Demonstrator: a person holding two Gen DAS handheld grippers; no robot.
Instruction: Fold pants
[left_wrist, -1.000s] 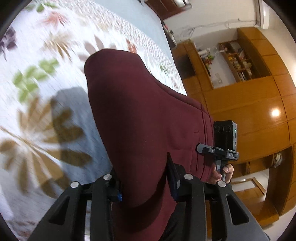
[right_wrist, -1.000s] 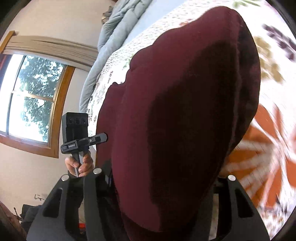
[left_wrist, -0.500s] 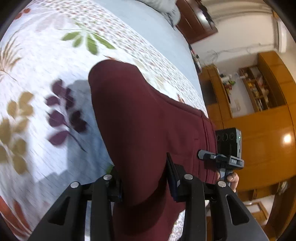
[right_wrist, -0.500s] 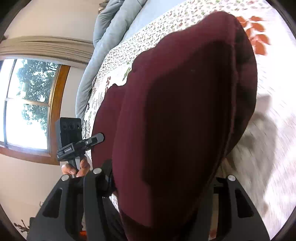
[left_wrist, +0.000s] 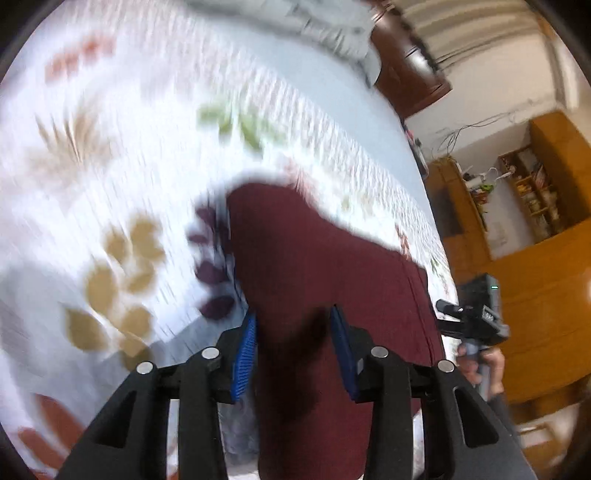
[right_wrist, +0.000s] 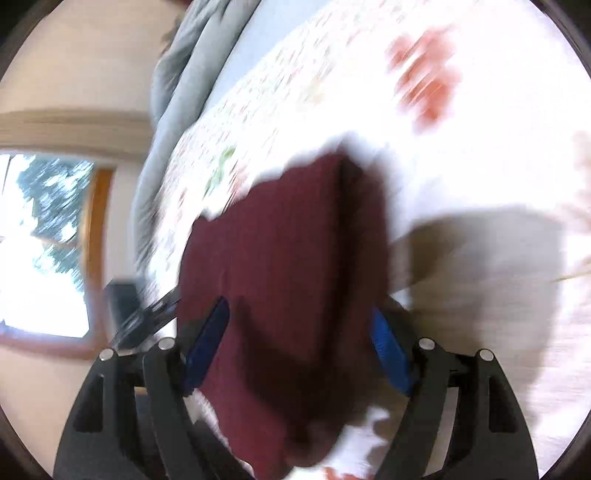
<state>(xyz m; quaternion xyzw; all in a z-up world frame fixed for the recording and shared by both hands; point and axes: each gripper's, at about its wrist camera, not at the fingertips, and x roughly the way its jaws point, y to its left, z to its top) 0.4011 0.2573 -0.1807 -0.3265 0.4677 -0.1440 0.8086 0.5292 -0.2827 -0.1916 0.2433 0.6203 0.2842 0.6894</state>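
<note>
Lowered since the earlier frame: maroon pants (left_wrist: 314, 266) now lying folded on the floral bedspread (left_wrist: 110, 147), both views blurred. Left gripper (left_wrist: 293, 347) jaws parted, blue pads either side of the near edge. Right gripper (right_wrist: 295, 343) jaws spread wide around the cloth.

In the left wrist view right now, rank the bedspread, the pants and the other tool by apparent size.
1. Bedspread, which fills most of the frame.
2. Pants.
3. Right tool, which looks small only because it is farther from the camera.

Probably bedroom: bed (left_wrist: 155, 122), wardrobe (left_wrist: 546, 280)
</note>
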